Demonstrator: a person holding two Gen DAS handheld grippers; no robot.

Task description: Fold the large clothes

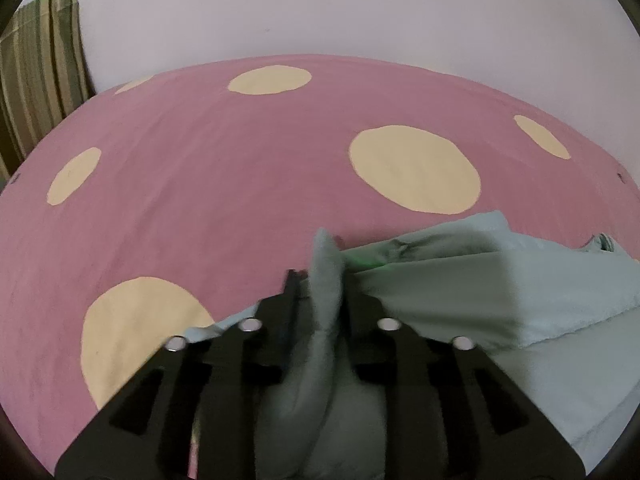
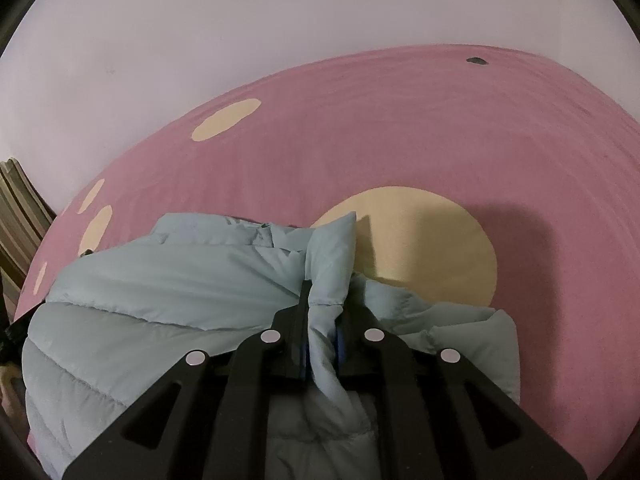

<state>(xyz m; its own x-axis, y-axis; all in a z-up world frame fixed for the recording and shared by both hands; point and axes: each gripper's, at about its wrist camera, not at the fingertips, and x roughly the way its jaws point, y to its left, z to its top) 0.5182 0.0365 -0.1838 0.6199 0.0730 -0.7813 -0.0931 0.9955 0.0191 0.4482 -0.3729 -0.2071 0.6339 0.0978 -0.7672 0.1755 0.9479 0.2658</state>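
Right hand-held gripper (image 2: 326, 312) pinches the puffy jacket (image 2: 168, 280); left hand-held gripper (image 1: 320, 300) (jaws parted) should release fabric gently onto the bed (image 1: 200, 180).

Ahead of both grippers the pink spotted bedsheet (image 1: 224, 168) is lying flat and bare up to the pale wall (image 1: 320, 8), leaving open passage. The puffy blue jacket (image 2: 168, 280) is bulking up between them, blocking low sideways travel. A striped curtain (image 1: 36, 68) is hanging at far left, possibly reachable.
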